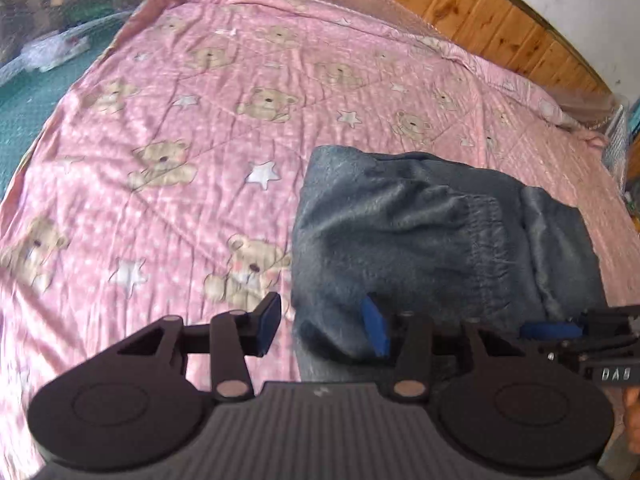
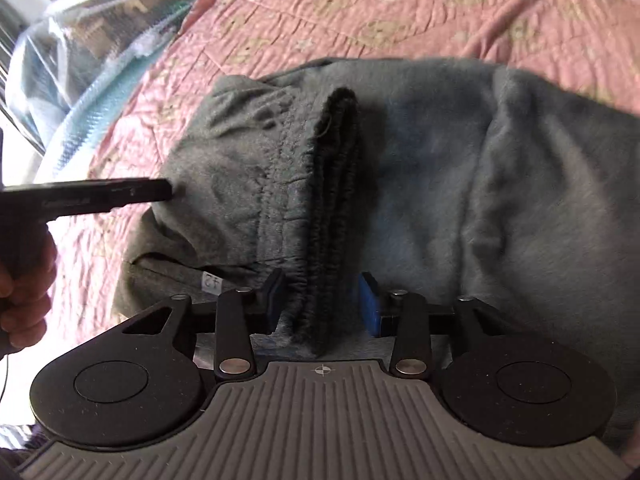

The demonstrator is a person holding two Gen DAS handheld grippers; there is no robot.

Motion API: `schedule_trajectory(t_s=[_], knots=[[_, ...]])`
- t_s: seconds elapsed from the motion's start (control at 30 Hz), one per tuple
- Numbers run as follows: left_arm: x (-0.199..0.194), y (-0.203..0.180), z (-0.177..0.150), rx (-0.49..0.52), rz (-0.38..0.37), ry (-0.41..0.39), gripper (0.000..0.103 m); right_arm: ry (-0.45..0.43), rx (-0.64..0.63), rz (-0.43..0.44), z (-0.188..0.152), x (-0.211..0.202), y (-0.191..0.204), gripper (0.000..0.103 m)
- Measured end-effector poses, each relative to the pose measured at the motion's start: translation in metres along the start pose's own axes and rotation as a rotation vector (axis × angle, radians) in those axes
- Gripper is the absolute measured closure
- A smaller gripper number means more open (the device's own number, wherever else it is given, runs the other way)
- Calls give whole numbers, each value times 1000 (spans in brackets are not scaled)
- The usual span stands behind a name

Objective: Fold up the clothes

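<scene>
Grey fleece trousers [image 1: 436,236] lie partly folded on the right part of a bed, over a pink quilt [image 1: 168,128] printed with bears and stars. The fabric is thick, napped and soft; a gathered, ribbed waistband [image 2: 332,200] stands up as a dark ridge on the pile.

Left tongs [image 1: 326,326] are spread: one blue pad lies on the near left edge of the trousers, the other over the quilt, and nothing is pinched. Right tongs [image 2: 322,302] straddle the near end of the waistband ridge, half spread; whether the pads press the cloth cannot be told.

Judged step: gripping the near edge for the next fold. To do it well, each pair of tongs should close on all layers together, since fleece slips layer on layer. Both sides should lift evenly, keeping the edge taut, so the bulky waistband does not twist.

A wooden headboard [image 1: 500,28] bounds the far side of the bed.
</scene>
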State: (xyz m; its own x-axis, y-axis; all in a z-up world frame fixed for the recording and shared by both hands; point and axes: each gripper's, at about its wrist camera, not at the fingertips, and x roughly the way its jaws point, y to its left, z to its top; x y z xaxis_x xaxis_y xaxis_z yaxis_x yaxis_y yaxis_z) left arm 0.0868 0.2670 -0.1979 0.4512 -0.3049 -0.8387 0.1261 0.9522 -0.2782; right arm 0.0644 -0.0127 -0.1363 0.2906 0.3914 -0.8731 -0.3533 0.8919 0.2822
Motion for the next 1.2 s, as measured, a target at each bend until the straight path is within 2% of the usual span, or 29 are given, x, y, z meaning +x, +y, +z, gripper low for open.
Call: schedule_trajectory(t_s=[0.03,0.1,0.13,0.23,0.3,0.33,0.37,0.4,0.47,0.57,0.67,0.77,0.8,0.83,0.9,0.97,1.03,1.1,1.13,1.17,1.2], knots=[[-6,3,-6,-22,1,-2,53,-25,-4,-3,7,-6,1,61],[-15,6,-20,-48,-18,5,52,-85,-3,-1,24,-15,2,42],[-16,7,-26,-54,-29,12,52,-101,-4,0,32,-13,2,41],[-12,9,-39,-77,-50,35,52,-52,27,43,46,16,-4,42],[-12,11,-41,-107,-74,29,52,-14,78,90,41,36,-9,51],[-12,12,-42,-117,-86,26,52,-22,86,98,38,37,-9,56],[-13,11,-41,-116,-95,20,52,-37,87,102,34,36,-9,70],[-15,10,-41,-111,-101,13,52,-54,95,101,32,31,-9,79],[-18,5,-39,-76,-111,0,52,-84,109,83,28,18,-10,84],[-22,-5,-33,-10,-128,-17,50,-124,113,8,22,3,-15,85],[-18,-12,-29,41,-125,-14,48,-105,107,-24,17,11,-19,84],[-13,-12,-24,64,-89,-6,52,-98,80,-60,16,13,-16,72],[-19,-11,-18,71,-90,-35,52,-123,87,-87,19,4,-13,66],[-25,-10,-11,79,-96,-71,50,-180,89,-120,20,-11,-7,66],[-30,-11,6,96,-113,-111,47,-299,62,-133,15,-42,6,64],[-22,-14,24,110,-132,-121,47,-319,39,-68,7,-53,18,65],[-5,-20,42,125,-152,-119,47,-250,-3,-26,-7,-37,26,78],[21,-26,58,143,-160,-95,47,-148,-26,-56,-27,-9,28,84],[37,-29,63,151,-141,-68,47,-128,-34,-92,-41,3,25,91],[51,-31,66,157,-112,-43,47,-149,-48,-103,-51,4,24,99],[64,-33,67,162,-82,-21,48,-179,-64,-104,-60,1,23,99]])
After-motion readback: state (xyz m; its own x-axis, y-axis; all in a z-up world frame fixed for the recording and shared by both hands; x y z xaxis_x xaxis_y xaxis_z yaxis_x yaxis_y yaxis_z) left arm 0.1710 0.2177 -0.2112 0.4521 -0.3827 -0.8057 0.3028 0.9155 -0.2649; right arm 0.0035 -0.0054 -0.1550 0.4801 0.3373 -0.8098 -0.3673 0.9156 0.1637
